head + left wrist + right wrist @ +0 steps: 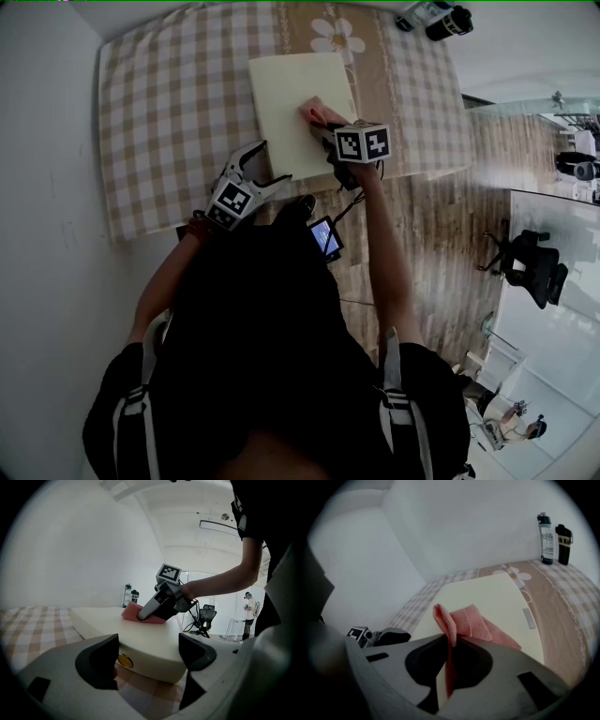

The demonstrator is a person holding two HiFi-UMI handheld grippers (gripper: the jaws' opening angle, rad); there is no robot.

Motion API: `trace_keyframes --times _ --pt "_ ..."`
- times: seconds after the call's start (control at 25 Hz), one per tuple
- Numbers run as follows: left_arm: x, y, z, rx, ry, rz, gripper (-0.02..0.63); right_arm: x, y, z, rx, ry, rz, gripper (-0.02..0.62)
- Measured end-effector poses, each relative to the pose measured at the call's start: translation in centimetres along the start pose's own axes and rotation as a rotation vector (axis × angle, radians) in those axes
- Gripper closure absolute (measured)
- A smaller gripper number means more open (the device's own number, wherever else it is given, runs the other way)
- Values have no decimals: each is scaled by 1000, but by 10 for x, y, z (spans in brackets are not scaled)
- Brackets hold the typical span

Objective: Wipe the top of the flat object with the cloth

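Note:
A cream flat slab point(295, 103) lies on the checked tablecloth point(178, 103). A pink cloth point(314, 113) rests on its near right part, and my right gripper point(328, 131) is shut on it. In the right gripper view the pink cloth point(464, 623) is pinched between the jaws and spreads onto the slab point(487, 599). My left gripper point(258, 169) is open at the slab's near left corner with nothing between its jaws. In the left gripper view the slab point(136, 634) lies ahead, with the cloth point(133, 613) under the right gripper point(143, 616).
Two bottles point(433, 19) stand at the table's far right corner; in the right gripper view the bottles point(553, 538) stand against the wall. An office chair point(525, 262) and wooden floor lie to the right. A white wall runs along the left.

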State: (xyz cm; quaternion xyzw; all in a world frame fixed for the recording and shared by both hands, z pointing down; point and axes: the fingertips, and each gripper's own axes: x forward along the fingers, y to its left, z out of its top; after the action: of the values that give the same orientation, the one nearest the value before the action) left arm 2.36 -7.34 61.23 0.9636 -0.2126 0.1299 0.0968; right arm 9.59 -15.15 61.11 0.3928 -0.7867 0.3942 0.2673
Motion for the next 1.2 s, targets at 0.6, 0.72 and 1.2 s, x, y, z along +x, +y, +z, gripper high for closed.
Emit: trace_keyframes --times 0.6,0.72,1.2 --pt "0 2 1 7 -12 8 193 10 29 -18 -41 45 60 583" --pt "-1 1 2 4 3 9 193 10 36 -21 -56 60 64 583" --pt "-1 2 1 14 17 11 193 15 75 -39 -133 118 166 583"
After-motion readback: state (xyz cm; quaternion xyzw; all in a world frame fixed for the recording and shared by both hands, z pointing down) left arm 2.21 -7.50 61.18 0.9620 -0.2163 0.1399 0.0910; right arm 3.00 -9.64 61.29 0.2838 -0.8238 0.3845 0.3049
